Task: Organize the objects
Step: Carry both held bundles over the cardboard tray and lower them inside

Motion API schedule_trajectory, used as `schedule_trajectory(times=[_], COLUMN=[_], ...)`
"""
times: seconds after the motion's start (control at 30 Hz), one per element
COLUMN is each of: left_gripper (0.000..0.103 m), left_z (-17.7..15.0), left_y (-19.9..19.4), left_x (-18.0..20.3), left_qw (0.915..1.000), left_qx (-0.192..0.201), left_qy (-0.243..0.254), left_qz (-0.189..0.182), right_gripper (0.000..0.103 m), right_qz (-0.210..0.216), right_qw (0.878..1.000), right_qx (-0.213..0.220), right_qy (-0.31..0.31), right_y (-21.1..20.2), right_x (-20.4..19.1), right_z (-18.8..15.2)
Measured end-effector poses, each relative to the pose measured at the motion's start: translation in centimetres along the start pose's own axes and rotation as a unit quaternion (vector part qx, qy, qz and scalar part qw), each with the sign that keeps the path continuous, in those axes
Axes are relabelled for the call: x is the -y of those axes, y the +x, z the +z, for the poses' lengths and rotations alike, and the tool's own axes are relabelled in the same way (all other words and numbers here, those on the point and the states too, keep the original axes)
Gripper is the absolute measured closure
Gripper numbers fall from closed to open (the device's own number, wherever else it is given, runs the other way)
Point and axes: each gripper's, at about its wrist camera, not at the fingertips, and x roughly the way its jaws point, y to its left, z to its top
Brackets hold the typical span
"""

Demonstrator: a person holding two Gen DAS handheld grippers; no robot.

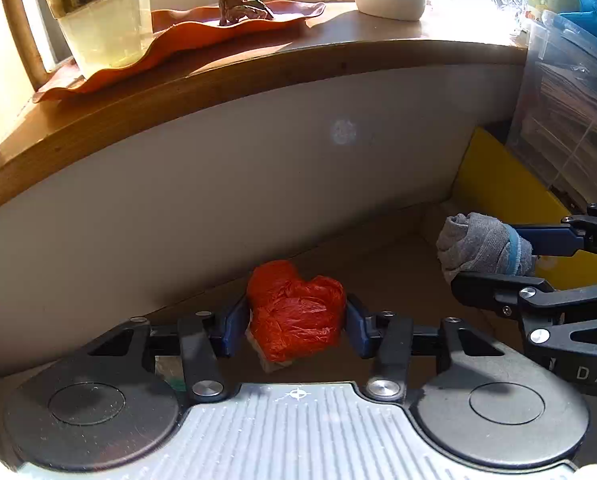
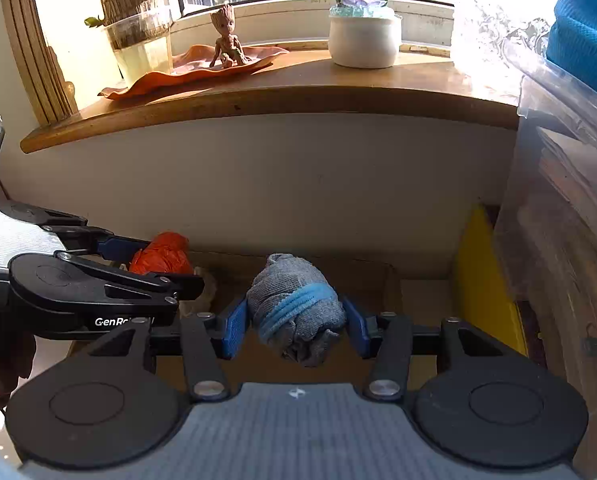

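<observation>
Left claw grips crumpled orange bag | right claw grips rolled grey sock | both below wooden windowsill

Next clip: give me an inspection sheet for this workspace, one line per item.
Surface: brown cardboard floor below the white wall.
Job's things: orange plastic bundle and rolled grey sock, both held clear of the surface.
Clutter: yellow board leaning at the right; clear storage bin beside it.
Grippers: left tool shut on the bundle; right tool shut on the sock.
Cables: nothing seen.
Surroundings: wooden windowsill with tree figurine, orange leaf-shaped tray, white pot, clear plant cup.
</observation>
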Motion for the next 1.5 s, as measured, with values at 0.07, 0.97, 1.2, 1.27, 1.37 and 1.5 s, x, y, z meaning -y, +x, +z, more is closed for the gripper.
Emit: schedule_trajectory(times=[0.07,0.97,1.2,1.27,1.37,1.5], left_gripper=[0.045,0.050,0.050,0.050,0.049,0.048], left_z=[0.1,-3.8,-4.8,-5.0,-5.4,-6.1], left_y=[1.2,7.3,7.1,7.0,6.8,6.6], left_x=[0.0,-7.1,-8.4,-8.4,-8.6,-9.1], left_qw=[0.9999,0.9914,0.9894,0.9898,0.9897,0.9891], left_qx=[-0.009,-0.091,-0.095,-0.093,-0.092,-0.093], left_qy=[-0.003,-0.093,-0.110,-0.107,-0.109,-0.113], left_qz=[-0.005,0.009,0.010,0.011,0.012,0.018], right_gripper=[0.056,0.055,0.055,0.055,0.055,0.055], right_qz=[-0.005,0.026,0.033,0.035,0.039,0.043], right_qw=[1.000,0.994,0.991,0.990,0.989,0.986], right_qx=[-0.004,-0.047,-0.058,-0.059,-0.060,-0.061], right_qy=[0.006,-0.094,-0.118,-0.124,-0.133,-0.146], right_y=[0.7,7.7,8.0,7.8,7.6,7.4], right_x=[0.3,-4.9,-6.4,-7.0,-7.8,-9.0], right_z=[0.1,0.8,0.8,0.8,0.9,1.2])
